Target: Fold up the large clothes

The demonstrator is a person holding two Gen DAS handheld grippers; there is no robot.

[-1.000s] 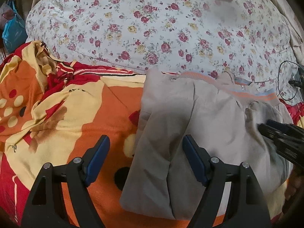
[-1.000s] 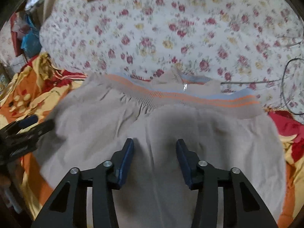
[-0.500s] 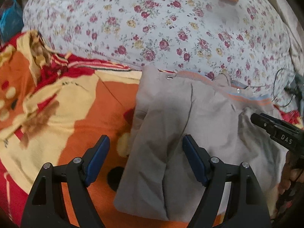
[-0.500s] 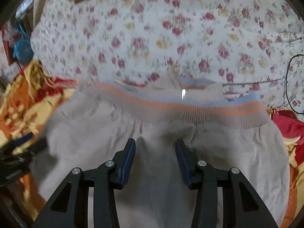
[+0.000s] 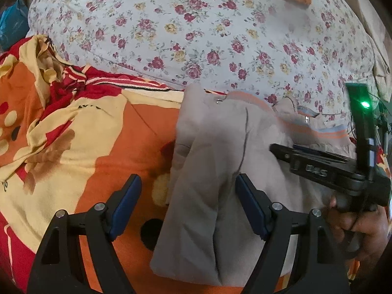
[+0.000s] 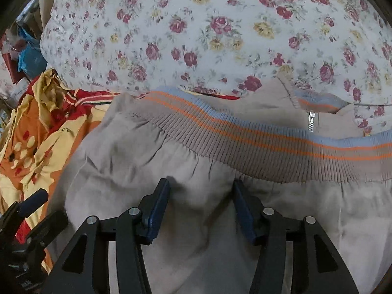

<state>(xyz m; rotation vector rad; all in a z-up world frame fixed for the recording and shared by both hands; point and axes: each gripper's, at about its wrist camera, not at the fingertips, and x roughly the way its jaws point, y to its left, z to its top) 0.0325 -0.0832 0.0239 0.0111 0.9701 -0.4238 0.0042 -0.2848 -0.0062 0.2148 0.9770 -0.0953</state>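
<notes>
Bed's covered in an orange cartoon blanket (image 5: 103,147) with a floral quilt (image 5: 208,29) behind, and the beige jacket (image 5: 208,171) lies folded flat on the blanket, ribbed striped hem (image 6: 257,144) toward the quilt. Right gripper (image 6: 201,208) hangs over it, jaws just been opening, not pinching anything. Left gripper (image 5: 188,205) is spread wide over the jacket's left edge, holding nothing

Black left gripper (image 5: 188,204) and right gripper (image 6: 201,208): blue-padded fingers (image 5: 248,203), silver screws.
</notes>
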